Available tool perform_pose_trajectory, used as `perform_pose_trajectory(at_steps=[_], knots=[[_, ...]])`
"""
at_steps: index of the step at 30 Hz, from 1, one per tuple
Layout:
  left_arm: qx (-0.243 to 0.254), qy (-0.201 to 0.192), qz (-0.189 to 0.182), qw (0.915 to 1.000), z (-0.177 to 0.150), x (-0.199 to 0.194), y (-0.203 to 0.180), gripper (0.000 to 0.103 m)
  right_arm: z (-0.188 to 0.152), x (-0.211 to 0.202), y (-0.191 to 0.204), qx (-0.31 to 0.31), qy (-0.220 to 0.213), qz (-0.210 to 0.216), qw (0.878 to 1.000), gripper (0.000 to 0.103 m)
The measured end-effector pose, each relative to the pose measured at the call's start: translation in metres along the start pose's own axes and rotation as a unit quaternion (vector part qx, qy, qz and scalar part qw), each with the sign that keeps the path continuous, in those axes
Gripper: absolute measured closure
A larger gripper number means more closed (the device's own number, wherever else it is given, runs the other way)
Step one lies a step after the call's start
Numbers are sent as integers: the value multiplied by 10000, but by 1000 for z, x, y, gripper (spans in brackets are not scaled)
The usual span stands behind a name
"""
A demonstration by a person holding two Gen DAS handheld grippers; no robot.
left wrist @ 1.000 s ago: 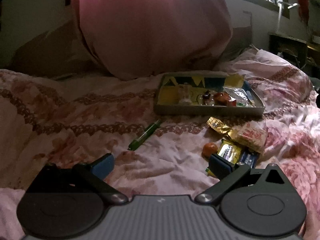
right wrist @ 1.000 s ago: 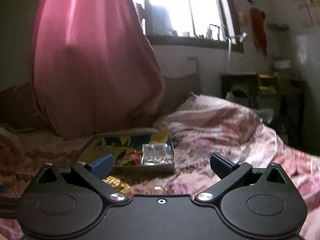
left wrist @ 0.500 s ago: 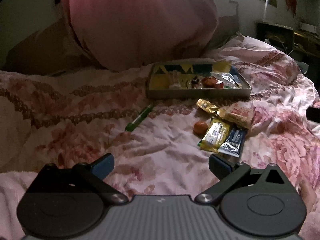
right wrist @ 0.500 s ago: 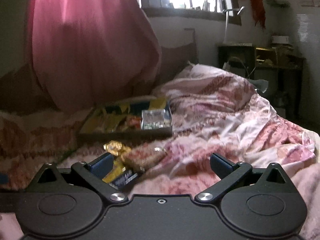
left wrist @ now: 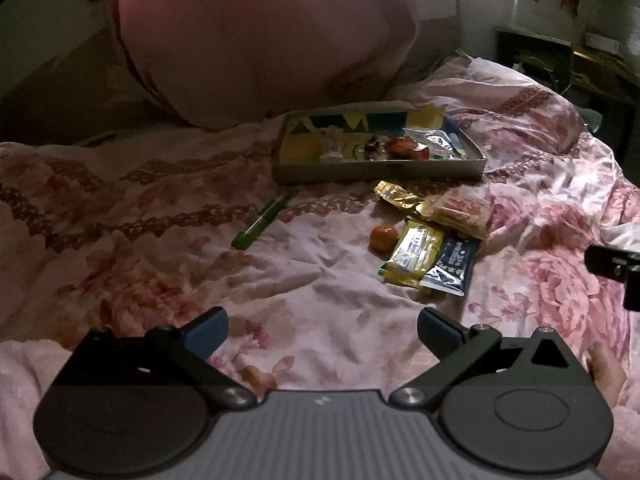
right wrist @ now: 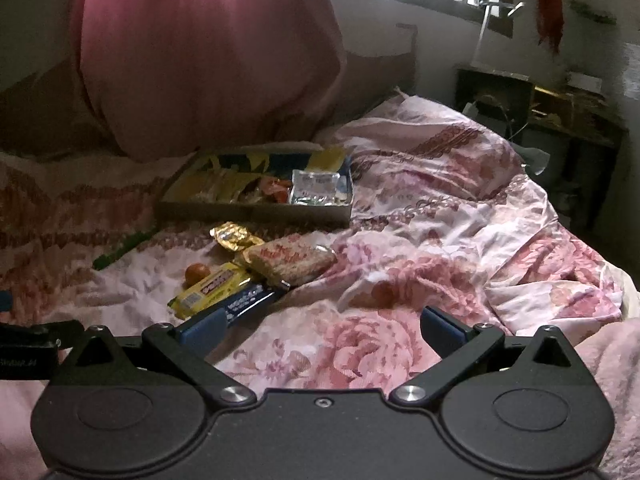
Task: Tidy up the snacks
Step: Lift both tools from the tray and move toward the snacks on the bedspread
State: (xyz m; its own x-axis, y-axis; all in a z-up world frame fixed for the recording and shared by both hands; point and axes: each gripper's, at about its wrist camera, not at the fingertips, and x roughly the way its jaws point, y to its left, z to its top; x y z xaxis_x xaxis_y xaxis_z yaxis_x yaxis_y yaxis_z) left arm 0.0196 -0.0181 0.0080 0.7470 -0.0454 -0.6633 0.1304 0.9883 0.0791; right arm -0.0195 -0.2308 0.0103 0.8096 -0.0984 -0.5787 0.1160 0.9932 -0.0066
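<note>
A shallow tin tray holding several snacks rests on the flowered bedspread. In front of it lie loose snacks: a gold wrapper, a clear pack with red print, a small orange fruit, a yellow bar and a dark blue bar. My left gripper is open over bare bedding, well short of them. My right gripper is open, its left finger close to the blue bar's near end.
A green pen lies left of the snacks. A large pink bundle of cloth hangs behind the tray. A dark side table stands right of the bed. The rumpled bedspread rises in folds at right.
Both grippers have pulled back and tipped down from the tray. The loose snacks, first partly hidden behind the fingers, now lie in full view ahead. Nothing was picked up.
</note>
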Motion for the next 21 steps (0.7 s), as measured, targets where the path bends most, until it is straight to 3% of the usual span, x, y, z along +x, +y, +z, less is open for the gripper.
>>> perform_pose_trajectory(at_steps=[10, 21], knots=[[-32, 66, -253, 9997, 15, 13, -1, 0, 9, 32, -1, -4, 846, 365, 9957, 1], [-96, 159, -380, 9991, 19, 33, -4, 0, 12, 45, 6, -164, 1032, 404, 9937, 1]])
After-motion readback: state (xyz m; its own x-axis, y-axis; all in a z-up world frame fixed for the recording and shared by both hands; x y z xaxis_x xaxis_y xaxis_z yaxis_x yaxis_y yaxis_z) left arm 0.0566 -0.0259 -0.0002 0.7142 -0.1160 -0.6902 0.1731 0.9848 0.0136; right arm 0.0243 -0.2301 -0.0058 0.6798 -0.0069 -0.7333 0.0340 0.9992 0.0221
